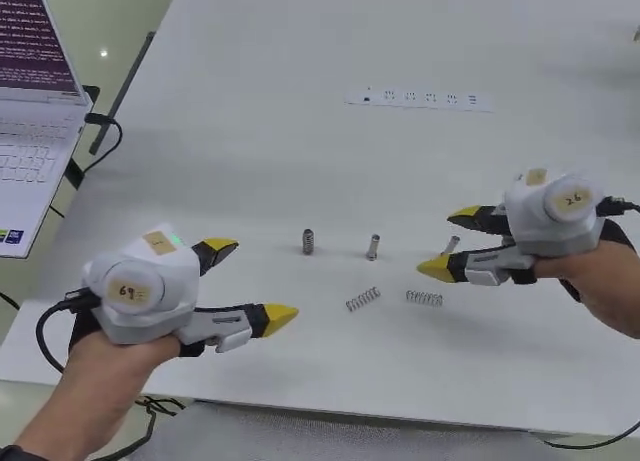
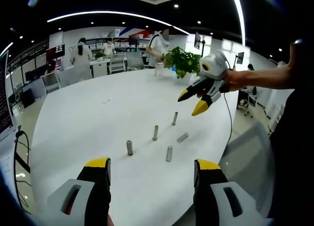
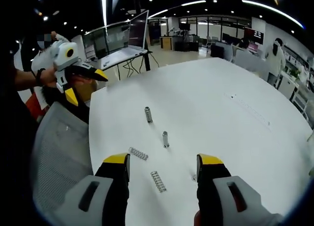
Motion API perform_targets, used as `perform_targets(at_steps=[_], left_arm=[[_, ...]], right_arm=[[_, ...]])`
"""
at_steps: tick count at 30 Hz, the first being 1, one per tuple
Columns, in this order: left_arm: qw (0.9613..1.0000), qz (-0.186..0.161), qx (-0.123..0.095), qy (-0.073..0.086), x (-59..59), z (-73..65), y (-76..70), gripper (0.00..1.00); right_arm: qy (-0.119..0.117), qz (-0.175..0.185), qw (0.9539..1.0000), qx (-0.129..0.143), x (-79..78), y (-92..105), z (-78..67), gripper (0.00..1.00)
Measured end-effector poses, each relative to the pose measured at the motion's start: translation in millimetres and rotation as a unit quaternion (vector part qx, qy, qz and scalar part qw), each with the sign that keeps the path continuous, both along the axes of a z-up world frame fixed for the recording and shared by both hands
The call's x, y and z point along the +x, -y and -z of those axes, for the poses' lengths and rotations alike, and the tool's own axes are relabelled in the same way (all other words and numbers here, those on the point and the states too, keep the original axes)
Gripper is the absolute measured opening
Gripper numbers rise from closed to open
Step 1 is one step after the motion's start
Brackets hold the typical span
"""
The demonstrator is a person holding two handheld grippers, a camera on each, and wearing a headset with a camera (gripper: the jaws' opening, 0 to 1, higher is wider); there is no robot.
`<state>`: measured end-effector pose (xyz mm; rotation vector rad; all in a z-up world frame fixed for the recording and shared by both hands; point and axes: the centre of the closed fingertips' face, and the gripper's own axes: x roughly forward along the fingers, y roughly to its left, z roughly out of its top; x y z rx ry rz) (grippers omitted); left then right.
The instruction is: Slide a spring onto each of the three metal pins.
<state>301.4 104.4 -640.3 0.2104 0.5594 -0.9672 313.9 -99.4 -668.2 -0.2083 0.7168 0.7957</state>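
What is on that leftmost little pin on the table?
A spring is slid over the leftmost pin, its coils ringing it. The shaft beneath the coils is covered, so it cannot be seen. The middle pin and right pin stand bare.

The left tool (image 1: 262,279) and the right tool (image 1: 438,241) are each made up of a rounded pale grey housing and black jaws capped in yellow. A round tan label (image 1: 131,293) with handwritten digits is stuck on the left tool, and a second label (image 1: 572,199) on the right. A black cable (image 1: 50,321) is attached behind the left tool.
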Motion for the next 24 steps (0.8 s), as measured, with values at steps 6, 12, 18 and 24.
perform_targets(at_steps=[6, 12, 18, 24], left_arm=[[1.0000, 0.003, 0.000, -0.001, 0.1, 0.1, 2.8, 0.65], [1.0000, 0.005, -0.001, 0.000, 0.9, -0.7, 5.3, 0.65], [1.0000, 0.009, -0.001, 0.000, 1.0, -1.1, 9.1, 0.65], [0.9999, 0.014, -0.001, 0.000, 0.4, -0.7, 11.7, 0.65]], right_arm=[[0.009, 0.039, 0.9991, 0.014, -15.2, 16.8, -4.9, 0.54], [0.012, 0.064, 0.9977, 0.018, -26.6, 28.1, -7.2, 0.54], [0.015, 0.076, 0.9967, 0.021, -32.2, 32.8, -10.1, 0.54], [0.015, 0.080, 0.9965, 0.021, -35.9, 34.0, -11.3, 0.55]])
